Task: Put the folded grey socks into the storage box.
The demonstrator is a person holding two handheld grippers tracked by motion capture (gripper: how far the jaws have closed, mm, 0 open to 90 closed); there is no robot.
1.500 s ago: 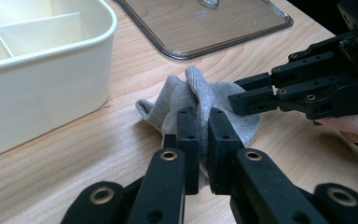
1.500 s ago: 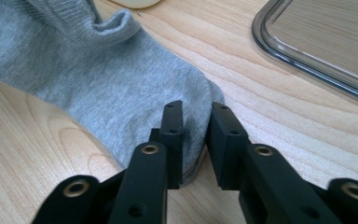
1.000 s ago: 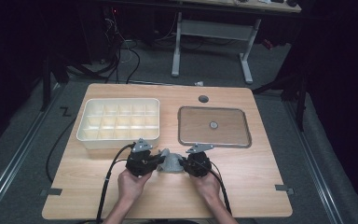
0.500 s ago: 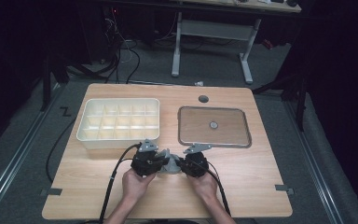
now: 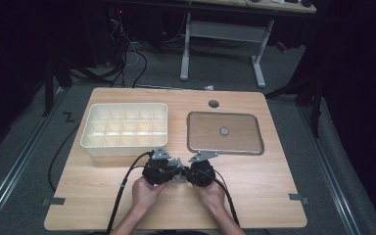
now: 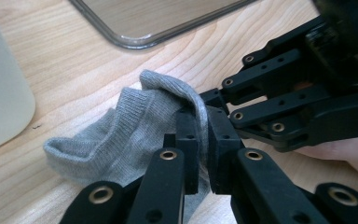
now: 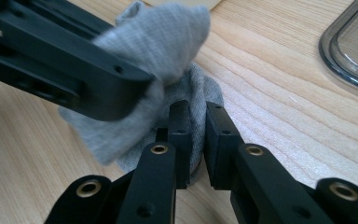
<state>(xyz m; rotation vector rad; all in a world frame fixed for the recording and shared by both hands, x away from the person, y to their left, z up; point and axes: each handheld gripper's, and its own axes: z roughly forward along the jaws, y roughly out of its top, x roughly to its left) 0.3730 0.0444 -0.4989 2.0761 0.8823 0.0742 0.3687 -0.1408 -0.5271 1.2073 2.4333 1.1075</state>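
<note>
A small grey sock [image 5: 177,175] is bunched up on the wooden table near the front middle, held between both grippers. My left gripper [image 6: 203,140] is shut on a fold of the sock [image 6: 116,135], and its body sits left of the sock in the high view [image 5: 170,171]. My right gripper [image 7: 196,135] is shut on another fold of the same sock [image 7: 168,42], coming in from the right [image 5: 186,174]. The two sets of jaws meet almost tip to tip. A hand holds each gripper from the table's front edge.
A white compartment box [image 5: 122,149] stands at the back left, just behind the left gripper. A clear shallow tray with a metal-looking rim [image 5: 225,151] lies at the back right, a small round disc [image 5: 224,131] at its middle. A cable hole [image 5: 214,104] sits near the far edge.
</note>
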